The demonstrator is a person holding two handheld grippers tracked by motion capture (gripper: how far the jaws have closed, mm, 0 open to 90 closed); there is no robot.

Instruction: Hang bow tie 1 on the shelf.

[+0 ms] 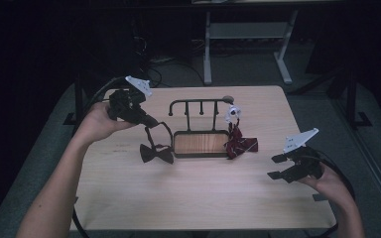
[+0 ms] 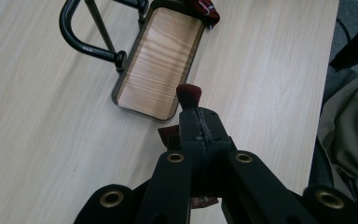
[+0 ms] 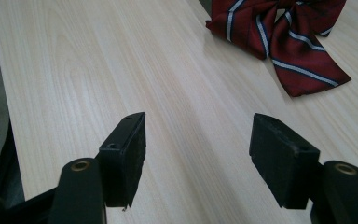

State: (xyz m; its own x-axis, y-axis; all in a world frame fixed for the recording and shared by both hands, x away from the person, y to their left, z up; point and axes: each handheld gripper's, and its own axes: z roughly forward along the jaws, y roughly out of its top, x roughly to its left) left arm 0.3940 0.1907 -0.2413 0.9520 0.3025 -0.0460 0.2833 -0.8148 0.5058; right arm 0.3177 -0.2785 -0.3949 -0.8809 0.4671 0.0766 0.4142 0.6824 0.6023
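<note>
The left tongs (image 1: 151, 120) are clamped tight on the neck strap of a dark maroon bow tie (image 1: 156, 153), so the bow itself hangs below with its bottom edge about at the worktop (image 1: 193, 198), just left of the little rack (image 1: 198, 106). Holding it by the strap looks deliberate to me: the loop stays open, which is what you'd want for slipping it over one of the rack's pegs. In the left gripper view you can see a stub of that maroon fabric (image 2: 189, 94) poking out past the pinched jaws, with the rack's wooden tray (image 2: 161, 70) right ahead.

The bow tie looks plain, soft and floppy, no pattern I can make out.

The right tongs (image 1: 277, 166) sit with jaws wide apart, nothing between them, parked low over the near right of the worktop. Probably just waiting their turn, since the 2nd tie, a red striped bow tie (image 3: 284, 37), is lying against the tray's right end.
</note>
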